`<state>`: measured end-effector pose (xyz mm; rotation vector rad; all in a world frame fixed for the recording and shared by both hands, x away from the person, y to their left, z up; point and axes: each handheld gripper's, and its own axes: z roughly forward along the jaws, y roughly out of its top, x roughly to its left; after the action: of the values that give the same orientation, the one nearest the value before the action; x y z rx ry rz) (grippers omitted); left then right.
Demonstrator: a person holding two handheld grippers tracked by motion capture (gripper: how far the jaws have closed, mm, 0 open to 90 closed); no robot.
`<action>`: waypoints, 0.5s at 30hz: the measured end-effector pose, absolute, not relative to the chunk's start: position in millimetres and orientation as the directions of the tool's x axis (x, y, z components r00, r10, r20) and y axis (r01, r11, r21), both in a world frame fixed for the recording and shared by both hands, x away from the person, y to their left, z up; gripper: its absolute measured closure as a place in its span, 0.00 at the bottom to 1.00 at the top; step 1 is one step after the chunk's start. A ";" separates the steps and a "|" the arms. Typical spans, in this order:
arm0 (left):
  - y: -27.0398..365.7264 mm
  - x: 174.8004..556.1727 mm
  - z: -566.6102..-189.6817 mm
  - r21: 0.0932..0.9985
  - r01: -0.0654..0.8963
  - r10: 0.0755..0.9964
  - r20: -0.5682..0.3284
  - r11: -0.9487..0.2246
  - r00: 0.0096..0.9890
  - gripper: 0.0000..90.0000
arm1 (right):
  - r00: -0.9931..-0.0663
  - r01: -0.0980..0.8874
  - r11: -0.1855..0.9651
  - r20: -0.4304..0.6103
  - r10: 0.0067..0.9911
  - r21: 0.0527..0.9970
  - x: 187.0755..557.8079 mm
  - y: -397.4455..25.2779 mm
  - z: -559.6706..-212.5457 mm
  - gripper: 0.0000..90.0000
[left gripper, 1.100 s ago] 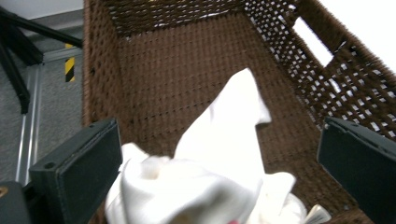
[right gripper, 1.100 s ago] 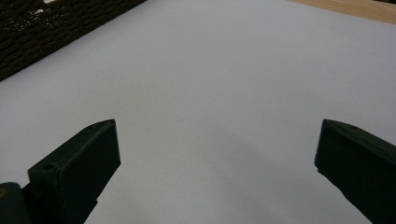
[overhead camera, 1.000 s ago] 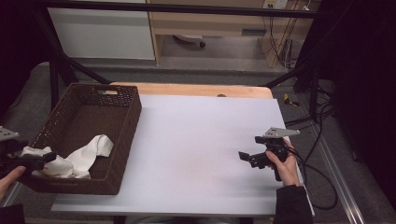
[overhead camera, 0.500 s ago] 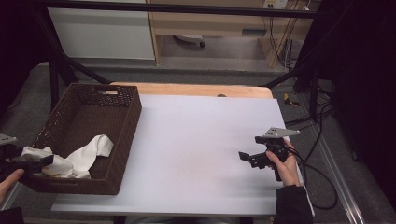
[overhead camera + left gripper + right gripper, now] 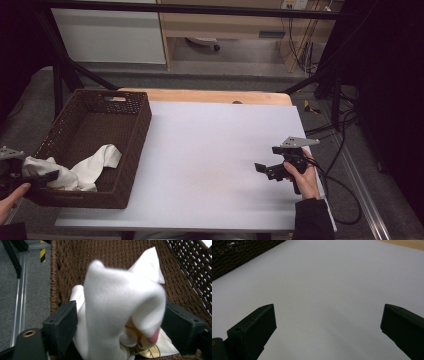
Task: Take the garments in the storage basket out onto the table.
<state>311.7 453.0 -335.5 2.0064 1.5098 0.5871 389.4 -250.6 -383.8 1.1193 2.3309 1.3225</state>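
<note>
White sheeting covers the table [image 5: 210, 165], with a strip of bare wood along its far edge and grey floor around it. At the left gripper [image 5: 30, 178], held by a hand at the table's near left corner, a white cloth [image 5: 75, 170] lies bunched in the near end of a brown wicker basket [image 5: 135, 135]. The left gripper view shows the cloth [image 5: 120, 307] standing up in a soft fold between the two black jaws of the left gripper [image 5: 122, 327], which sit wide apart on either side of it; whether the pads actually press the fabric I cannot tell. A pink and yellow printed patch shows low on the cloth, just inside one jaw. Behind it rises the basket's woven wall [image 5: 105, 255].

Well apart from the basket, the right gripper [image 5: 267, 170] hovers over bare sheeting near the table's right edge, its jaws spread wide with nothing between them. In the right gripper view [image 5: 328, 332], a corner of the basket [image 5: 239, 252] lies far ahead.
</note>
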 end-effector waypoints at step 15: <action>453.3 310.6 -340.4 0.634 0.747 0.968 0.009 -0.200 0.251 0.51 | -0.680 0.500 0.300 0.153 0.717 0.812 389.4 -250.6 -383.9 0.01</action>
<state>310.6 453.3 -340.4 2.0159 1.5540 0.5668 389.4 -250.6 -383.9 1.1156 2.3300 1.3197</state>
